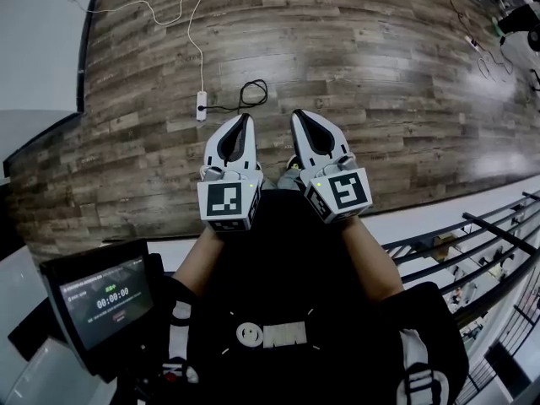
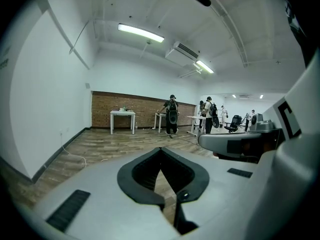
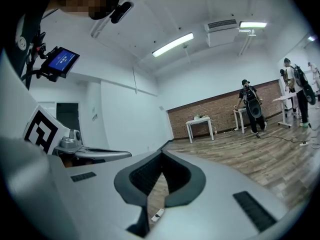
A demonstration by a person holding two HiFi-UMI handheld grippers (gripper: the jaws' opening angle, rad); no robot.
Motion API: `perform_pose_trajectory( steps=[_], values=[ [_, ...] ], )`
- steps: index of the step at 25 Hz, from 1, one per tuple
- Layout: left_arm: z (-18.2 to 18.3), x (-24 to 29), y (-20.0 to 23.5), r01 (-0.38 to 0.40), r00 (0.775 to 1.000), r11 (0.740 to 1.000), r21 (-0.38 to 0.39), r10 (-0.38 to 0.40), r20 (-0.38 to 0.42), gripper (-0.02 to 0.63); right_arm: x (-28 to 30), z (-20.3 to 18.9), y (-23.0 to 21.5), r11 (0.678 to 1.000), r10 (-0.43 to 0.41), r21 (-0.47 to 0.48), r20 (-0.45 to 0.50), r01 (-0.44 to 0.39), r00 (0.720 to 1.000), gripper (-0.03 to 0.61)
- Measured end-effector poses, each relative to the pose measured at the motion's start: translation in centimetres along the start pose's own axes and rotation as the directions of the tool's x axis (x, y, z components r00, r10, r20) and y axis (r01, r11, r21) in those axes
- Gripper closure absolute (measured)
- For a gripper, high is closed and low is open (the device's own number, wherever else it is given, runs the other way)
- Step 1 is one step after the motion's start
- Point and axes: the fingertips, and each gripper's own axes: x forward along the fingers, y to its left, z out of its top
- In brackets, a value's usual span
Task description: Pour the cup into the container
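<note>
Left hand-held gripper [image 1: 246,118] beside right hand-held gripper [image 1: 298,114], both closed, above floor [image 1: 380,57].

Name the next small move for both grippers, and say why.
Probably walk toward the small white table by the brick wall to look for the cup. The left gripper and right gripper are both shut and empty, held side by side above the brown wood-plank floor, and no cup or container shows in any view.
</note>
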Motion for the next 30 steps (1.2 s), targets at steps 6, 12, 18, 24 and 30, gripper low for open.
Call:
perform_pose_trajectory(
  steps=[6, 12, 18, 24, 30],
  values=[
    [-0.9, -1.4, 0.2, 0.010, 1.000, 1.000, -0.010, -0.010, -0.001, 0.614, -1.1, -0.5, 1.2, 1.000, -0.005, 0.011, 0.019, 0.005, 1.000, 0.578],
    [-0.4, 0.6, 1.9, 0.012, 1.000, 0.999, -0.033, -0.013, -0.023, 0.614, 1.3, -0.3, 0.3, 1.000, -0.006, 0.005, -0.005, 0.006, 1.000, 0.578],
    [-1.7, 1.8, 1.8, 0.042, 0.999, 0.999, -0.034, -0.043, -0.018, 0.614, 2.3, -1.3, -0.1, 1.000, 0.010, -0.014, -0.035, -0.011, 0.999, 0.578],
    [-2.1, -0.1, 3.3, 0.038, 0.999, 0.998, -0.055, -0.040, -0.019, 0.614, 1.7, -1.0, 1.4, 1.000, -0.019, -0.024, -0.036, 0.018, 0.999, 0.578],
    [-1.7, 1.3, 3.5, 0.018, 0.999, 0.999, -0.038, -0.019, -0.045, 0.614, 1.9, -0.2, -0.5, 0.999, -0.041, 0.010, 0.021, 0.040, 0.999, 0.578]
  ],
)
